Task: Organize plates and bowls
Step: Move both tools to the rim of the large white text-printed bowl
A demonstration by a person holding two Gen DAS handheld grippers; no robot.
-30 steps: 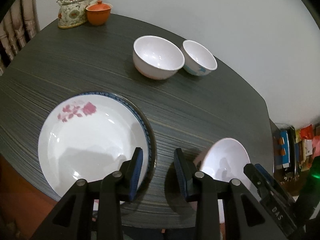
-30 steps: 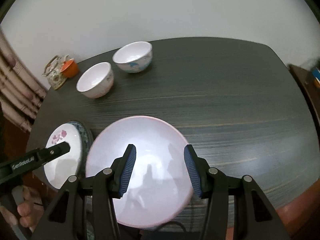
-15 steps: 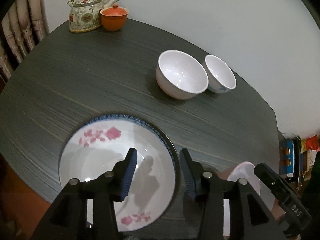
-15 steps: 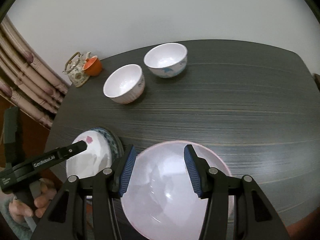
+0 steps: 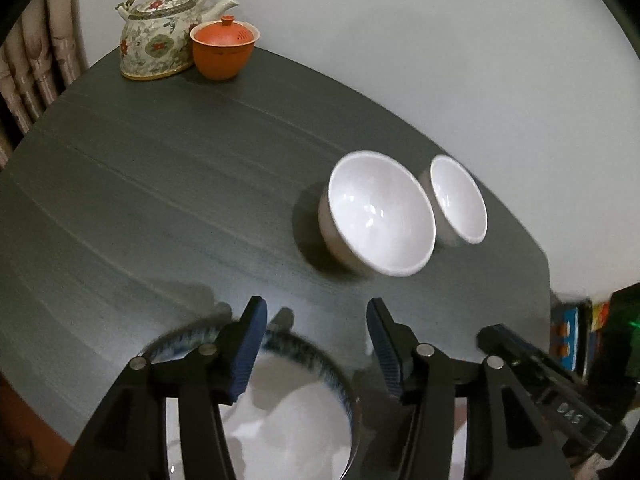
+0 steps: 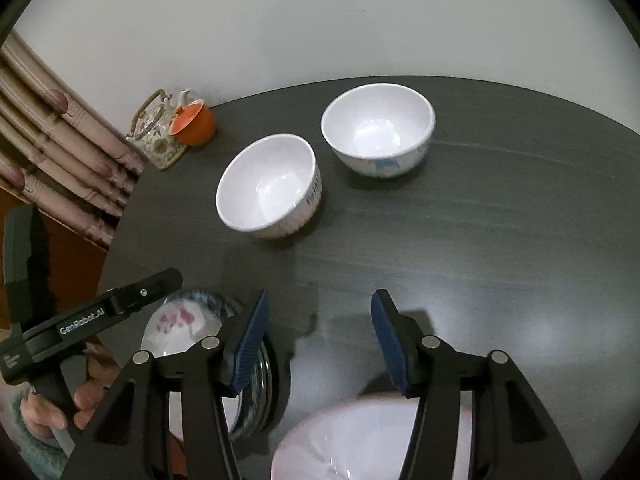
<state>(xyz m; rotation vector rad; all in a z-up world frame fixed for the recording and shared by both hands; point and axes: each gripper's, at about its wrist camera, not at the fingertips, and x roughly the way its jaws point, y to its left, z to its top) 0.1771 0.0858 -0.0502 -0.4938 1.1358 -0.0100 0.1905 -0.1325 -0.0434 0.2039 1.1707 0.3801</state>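
Both grippers wide apart, nothing clamped: left gripper (image 5: 316, 336) sits over the near table (image 5: 160, 200) edge above the floral plate (image 6: 176, 320) stacked on a blue-rimmed plate (image 5: 316, 354), right gripper (image 6: 318, 332) just beside it over the pink plate (image 6: 360, 448). Two white bowls (image 6: 272, 188) (image 6: 378, 128) stand side by side mid-table, upright. Teapot (image 5: 160, 40) and orange lidded cup (image 5: 224, 48) touch at the far corner.

both wrist views high, sharing two bowls (image 5: 376, 220)
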